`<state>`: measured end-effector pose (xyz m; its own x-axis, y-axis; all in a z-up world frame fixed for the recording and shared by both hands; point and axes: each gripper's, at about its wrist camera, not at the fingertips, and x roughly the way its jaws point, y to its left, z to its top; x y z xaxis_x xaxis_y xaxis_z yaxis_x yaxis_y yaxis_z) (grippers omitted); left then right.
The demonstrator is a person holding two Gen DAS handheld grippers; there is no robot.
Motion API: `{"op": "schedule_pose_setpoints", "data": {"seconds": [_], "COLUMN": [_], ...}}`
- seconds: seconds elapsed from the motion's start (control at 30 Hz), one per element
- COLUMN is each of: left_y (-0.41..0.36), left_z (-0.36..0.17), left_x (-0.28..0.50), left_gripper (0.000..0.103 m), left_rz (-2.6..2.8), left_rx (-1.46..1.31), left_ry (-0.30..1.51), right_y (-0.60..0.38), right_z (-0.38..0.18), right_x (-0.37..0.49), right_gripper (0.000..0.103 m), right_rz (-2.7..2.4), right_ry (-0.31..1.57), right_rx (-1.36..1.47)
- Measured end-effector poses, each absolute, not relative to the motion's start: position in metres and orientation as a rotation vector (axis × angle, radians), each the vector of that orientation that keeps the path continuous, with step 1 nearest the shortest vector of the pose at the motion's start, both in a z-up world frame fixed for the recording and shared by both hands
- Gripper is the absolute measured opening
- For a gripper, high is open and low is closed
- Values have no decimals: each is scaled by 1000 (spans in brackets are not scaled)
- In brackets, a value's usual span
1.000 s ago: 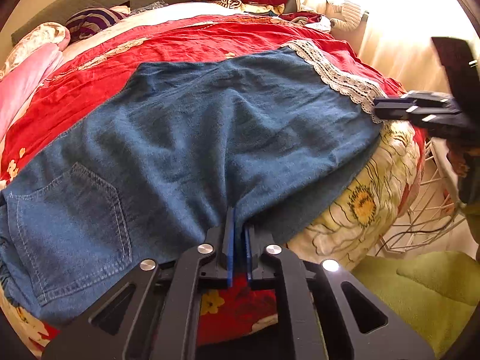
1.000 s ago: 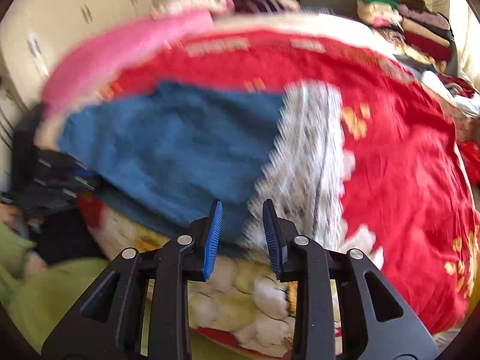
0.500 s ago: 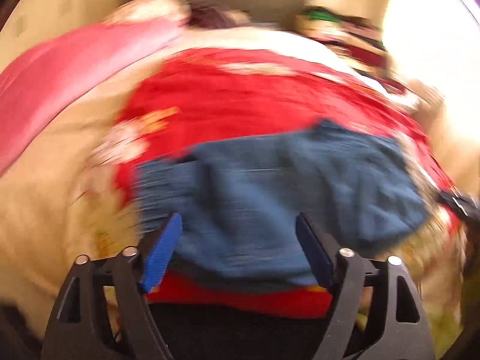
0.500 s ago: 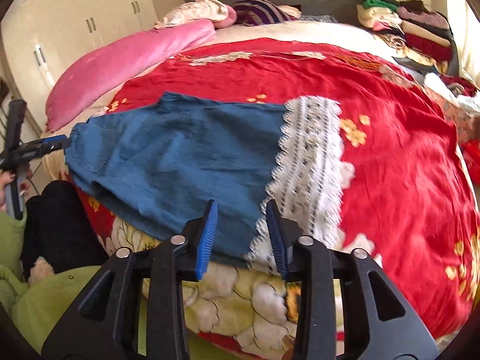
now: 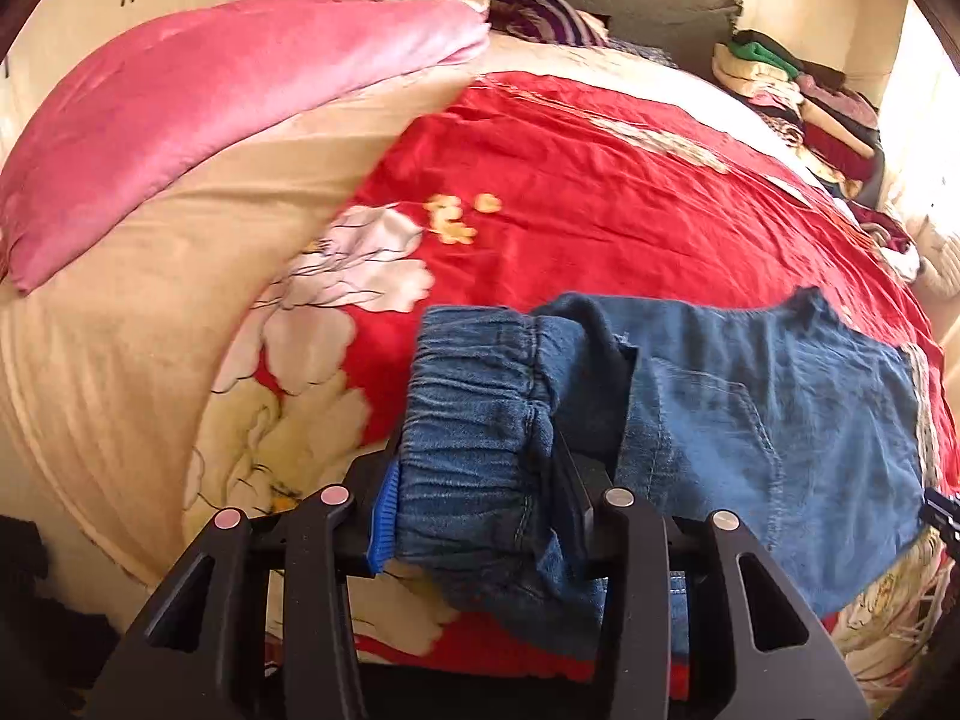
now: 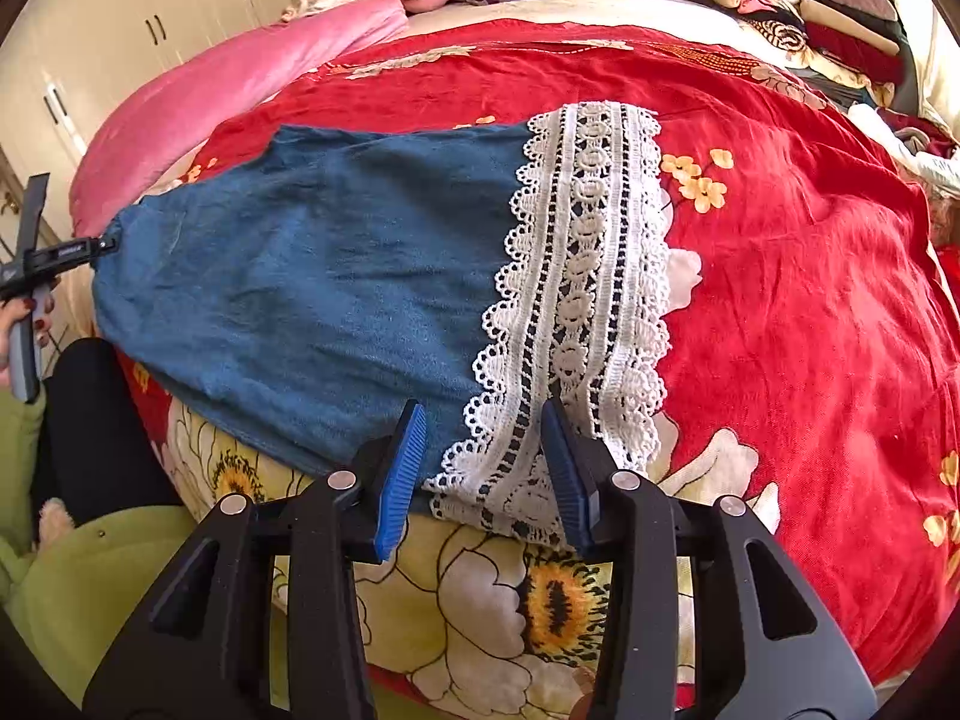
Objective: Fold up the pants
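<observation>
Blue denim pants (image 6: 312, 288) with a white lace hem (image 6: 576, 312) lie flat across the near edge of a red flowered bed cover (image 6: 780, 276). My right gripper (image 6: 483, 471) is open, its blue pads on either side of the lace hem at the near corner. My left gripper (image 5: 480, 510) is open wide, with the gathered elastic waistband (image 5: 474, 420) bunched between its fingers. The pants' back pocket (image 5: 720, 420) shows to its right. The left gripper also shows at the waist end in the right wrist view (image 6: 66, 255).
A pink quilt (image 5: 198, 120) lies along the bed's left side. Folded clothes (image 6: 810, 12) are stacked at the far right by the headboard. White cupboards (image 6: 120, 42) stand at the left. The person's green sleeves (image 6: 108, 588) and black trousers are at the near edge.
My left gripper let go of the pants' side edge, opened, and swung left to the waistband. My right gripper opened wider and settled around the lace hem corner.
</observation>
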<state>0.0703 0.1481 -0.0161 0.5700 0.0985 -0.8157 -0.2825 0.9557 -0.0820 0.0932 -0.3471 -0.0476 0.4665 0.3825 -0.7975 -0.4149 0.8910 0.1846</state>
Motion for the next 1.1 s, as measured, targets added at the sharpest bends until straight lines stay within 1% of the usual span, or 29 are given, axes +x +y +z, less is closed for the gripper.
{"op": "schedule_pose_setpoints", "data": {"seconds": [0.03,0.07,0.17,0.23,0.3,0.33,0.43,0.5,0.6,0.73,0.87,1.03,1.1], "left_y": [150,153,152,145,135,132,117,99,69,29,8,-6,-12], "left_z": [-18,-19,-6,15,38,46,62,62,58,34,-4,-41,-49], "left_x": [67,67,63,58,57,58,77,101,130,177,217,238,239], "left_gripper": [44,50,52,55,67,69,71,78,78,78,78,78,77], "left_rz": [220,224,230,230,223,210,108,13,-73,-208,-279,-314,-320], "left_rx": [-223,-226,-239,-205,-159,-152,-156,-165,-136,-123,-167,-180,-166], "left_ry": [946,949,919,864,803,778,745,763,757,843,953,1034,1039], "right_y": [-346,-346,-347,-349,-355,-358,-365,-370,-380,-389,-389,-385,-388], "right_z": [-49,-49,-48,-40,-22,-15,6,13,18,15,-6,-49,-55], "right_x": [93,93,92,91,92,94,109,128,161,207,242,267,264], "right_gripper": [33,33,34,35,40,42,44,45,45,45,45,48,48], "right_rz": [489,490,500,519,533,531,498,460,422,428,461,477,491], "right_ry": [969,970,972,961,904,877,809,800,799,835,901,1020,1006], "right_rx": [-43,-45,-43,-31,-10,-7,-7,6,48,149,206,209,236]}}
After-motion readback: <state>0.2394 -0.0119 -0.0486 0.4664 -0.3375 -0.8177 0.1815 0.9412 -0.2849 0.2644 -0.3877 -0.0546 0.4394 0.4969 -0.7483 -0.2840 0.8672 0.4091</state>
